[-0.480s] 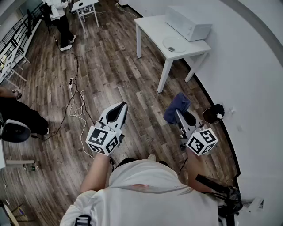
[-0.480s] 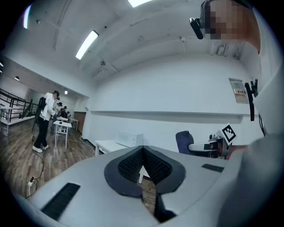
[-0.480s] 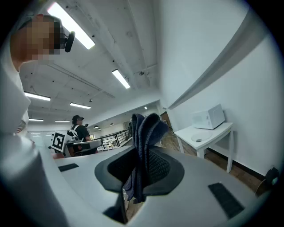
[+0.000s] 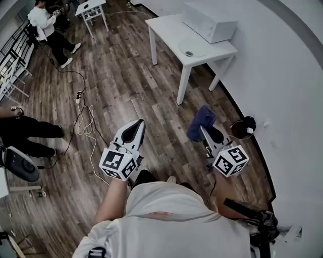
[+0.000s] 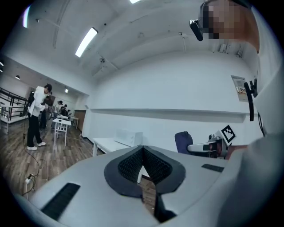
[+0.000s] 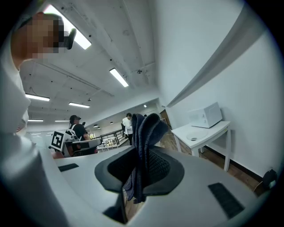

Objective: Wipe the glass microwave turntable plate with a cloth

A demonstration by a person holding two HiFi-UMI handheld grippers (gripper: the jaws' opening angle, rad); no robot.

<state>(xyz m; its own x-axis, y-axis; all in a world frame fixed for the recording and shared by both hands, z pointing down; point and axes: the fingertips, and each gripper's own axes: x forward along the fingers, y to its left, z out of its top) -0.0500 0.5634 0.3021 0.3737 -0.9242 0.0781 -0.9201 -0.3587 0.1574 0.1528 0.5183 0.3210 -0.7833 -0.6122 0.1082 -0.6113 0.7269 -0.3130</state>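
The right hand-held gripper [image 6: 141, 165] has its jaws clamped on a dark blue cloth [image 6: 144, 146]. The cloth is bunched between the pads, with folds standing above the jaw tips and a tail hanging below. The left hand-held gripper [image 5: 142, 160] holds nothing; its ribbed pads [image 5: 128, 164] meet at the tips. In the head view both are held out in front of the person's white-shirted torso [image 4: 166, 216], above a wooden plank floor [image 4: 126, 75], the left one beside the right and apart from it.

Further out, against the white wall, stands a white bench [image 4: 164, 26]. The glass turntable plate [image 4: 191, 49] lies flat on it near the front edge — just beside a white microwave [image 4: 209, 21] and well apart from both grippers. A white cable [image 4: 85, 123] trails over the floor to the left. A small dark round object [image 4: 244, 127] sits at the foot of the wall on the right; I cannot tell what it is. Far off, a person in a white top [image 4: 43, 22] stands near a small white table [image 4: 91, 7].
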